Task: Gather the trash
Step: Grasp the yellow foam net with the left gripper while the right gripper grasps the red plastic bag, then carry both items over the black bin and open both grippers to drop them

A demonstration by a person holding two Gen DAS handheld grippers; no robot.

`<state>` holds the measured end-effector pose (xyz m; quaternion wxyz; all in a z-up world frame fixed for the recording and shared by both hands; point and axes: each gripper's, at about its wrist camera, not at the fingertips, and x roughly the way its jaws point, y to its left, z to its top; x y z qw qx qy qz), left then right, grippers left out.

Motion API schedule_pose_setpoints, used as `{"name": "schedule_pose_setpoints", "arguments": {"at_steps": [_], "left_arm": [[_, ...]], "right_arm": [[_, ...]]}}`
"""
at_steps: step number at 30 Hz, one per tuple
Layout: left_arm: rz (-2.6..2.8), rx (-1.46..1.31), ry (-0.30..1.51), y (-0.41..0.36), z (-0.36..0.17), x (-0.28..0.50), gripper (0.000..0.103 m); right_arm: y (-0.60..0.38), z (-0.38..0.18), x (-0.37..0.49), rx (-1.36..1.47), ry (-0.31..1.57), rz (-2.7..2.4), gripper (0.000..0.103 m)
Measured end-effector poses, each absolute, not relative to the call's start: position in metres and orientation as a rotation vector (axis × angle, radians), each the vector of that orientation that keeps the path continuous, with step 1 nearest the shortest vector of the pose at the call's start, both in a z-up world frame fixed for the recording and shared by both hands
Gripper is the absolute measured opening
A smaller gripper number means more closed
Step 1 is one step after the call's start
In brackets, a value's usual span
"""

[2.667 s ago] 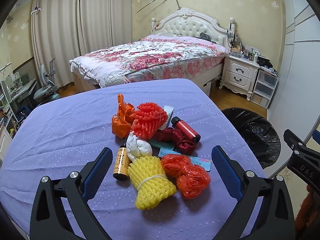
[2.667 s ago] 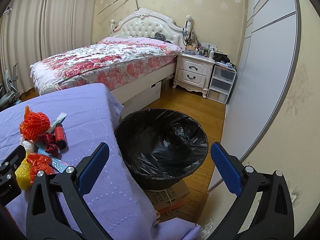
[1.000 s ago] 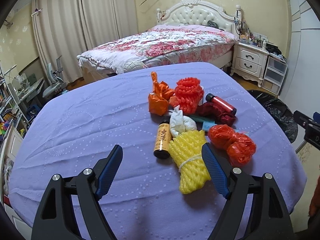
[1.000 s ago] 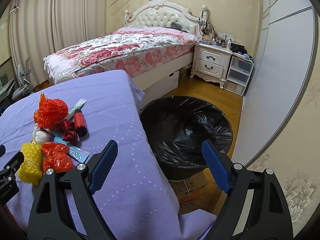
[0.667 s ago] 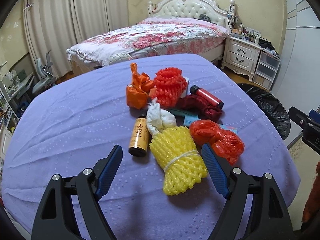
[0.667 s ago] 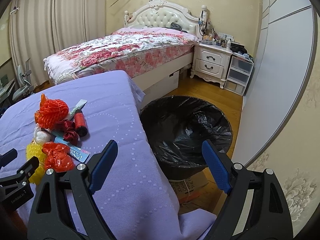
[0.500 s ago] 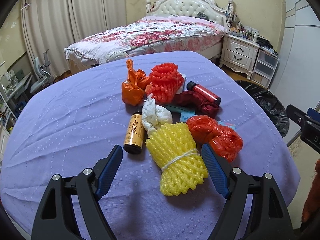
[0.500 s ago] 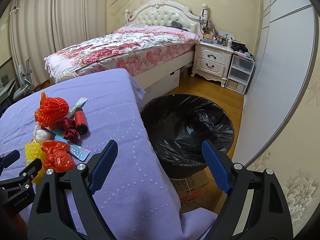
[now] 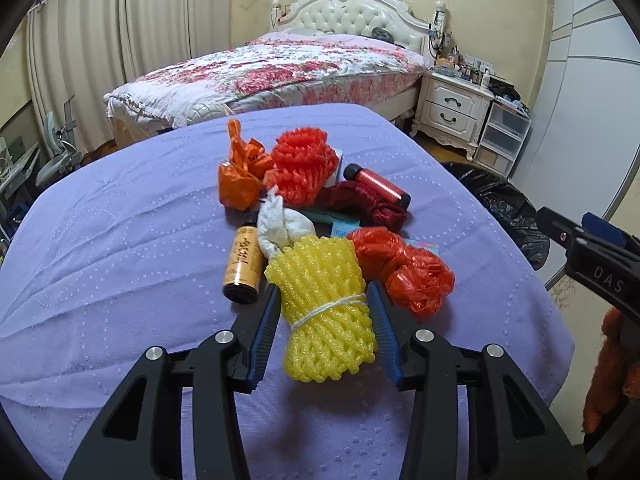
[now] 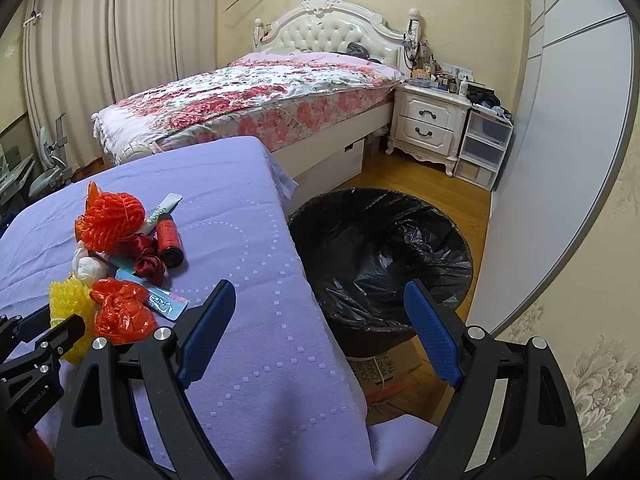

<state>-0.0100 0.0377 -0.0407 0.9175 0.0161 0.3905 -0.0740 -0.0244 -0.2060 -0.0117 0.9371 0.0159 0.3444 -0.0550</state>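
You have the yellow foam net (image 9: 326, 312), rolled and tied with white string, lying lengthwise nearest you in the pile of trash, red plastic bag (image 9: 404, 272) touching its right side, white wad (image 9: 282, 228) and amber bottle (image 9: 242, 264) just behind.

I am counting two foam nets: one yellow foam net (image 9: 325, 312) near me, one orange foam net (image 9: 303, 168) farther off. I am seeing two bottles, an amber bottle (image 9: 243, 263) on the left and a red bottle (image 9: 377, 185) on the right. Two plastic bags are lying there, a red bag (image 9: 404, 268) and an orange bag (image 9: 240, 174). One white wad (image 9: 282, 227), one dark red ribbon (image 9: 366, 204) and one black-lined bin (image 10: 380, 258) are showing.
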Motion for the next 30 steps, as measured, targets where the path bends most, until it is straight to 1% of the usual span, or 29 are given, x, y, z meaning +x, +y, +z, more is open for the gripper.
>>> {"name": "schedule_pose_setpoints", "arguments": {"at_steps": [9,16,22,23,24,28,30], "left_arm": [[-0.083,0.034,0.713,0.067,-0.011,-0.022,0.044],[0.014,0.008,0.715,0.105,-0.014,-0.017,0.044],[0.085,0.014,0.7,0.129,-0.017,-0.017,0.044],[0.09,0.013,0.699,0.132,-0.018,-0.018,0.044],[0.095,0.011,0.699,0.134,-0.018,-0.017,0.044],[0.099,-0.001,0.705,0.141,-0.022,-0.016,0.044],[0.096,-0.005,0.71,0.143,-0.025,-0.015,0.044]], "right_arm": [[-0.185,-0.004,-0.027,0.025,0.691,-0.05,0.084],[-0.153,0.0,-0.027,-0.001,0.689,0.051,0.084],[-0.117,-0.008,-0.024,-0.047,0.722,0.137,0.084],[-0.111,-0.009,-0.023,-0.056,0.727,0.155,0.083],[-0.107,-0.011,-0.022,-0.062,0.734,0.171,0.078],[-0.09,-0.019,-0.017,-0.08,0.768,0.216,0.07],[-0.084,-0.024,-0.014,-0.082,0.796,0.238,0.063]]}}
